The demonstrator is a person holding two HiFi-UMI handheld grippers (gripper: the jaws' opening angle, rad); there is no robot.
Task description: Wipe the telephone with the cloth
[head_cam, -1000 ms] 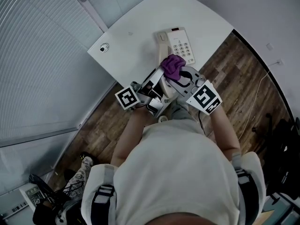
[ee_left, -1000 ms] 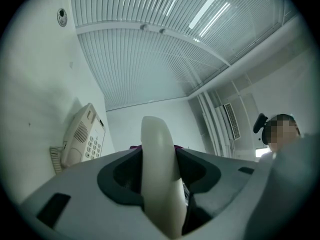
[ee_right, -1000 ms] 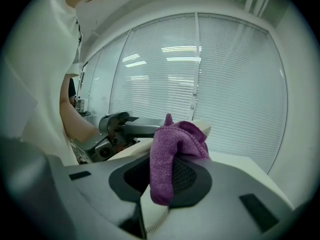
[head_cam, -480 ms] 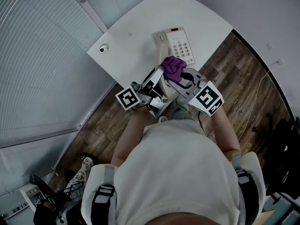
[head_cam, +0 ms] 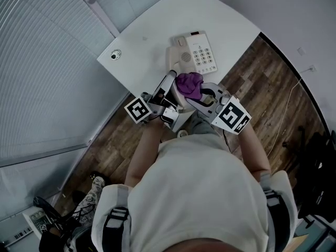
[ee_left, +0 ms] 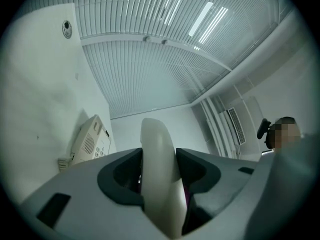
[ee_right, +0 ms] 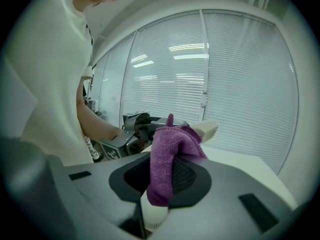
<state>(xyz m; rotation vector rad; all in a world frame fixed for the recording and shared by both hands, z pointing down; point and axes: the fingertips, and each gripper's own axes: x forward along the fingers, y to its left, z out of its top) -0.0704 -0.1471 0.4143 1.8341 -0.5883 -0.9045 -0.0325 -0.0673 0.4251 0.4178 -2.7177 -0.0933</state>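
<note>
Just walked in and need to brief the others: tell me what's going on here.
A person is working with a gripper in each hand. The left gripper is clamped on the cream handset, lifted off the telephone base on the white table. The right gripper grips a purple cloth, which appears to lie against the handset. Wiping looks under way.

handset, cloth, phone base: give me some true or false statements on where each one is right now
1. The left gripper is clamped on the handset. True.
2. The handset lies in the cradle of the base. False: it is held clear of the base.
3. The right gripper holds a purple cloth. True.
4. The base stands on the wooden floor. False: it stands on the white table.
</note>
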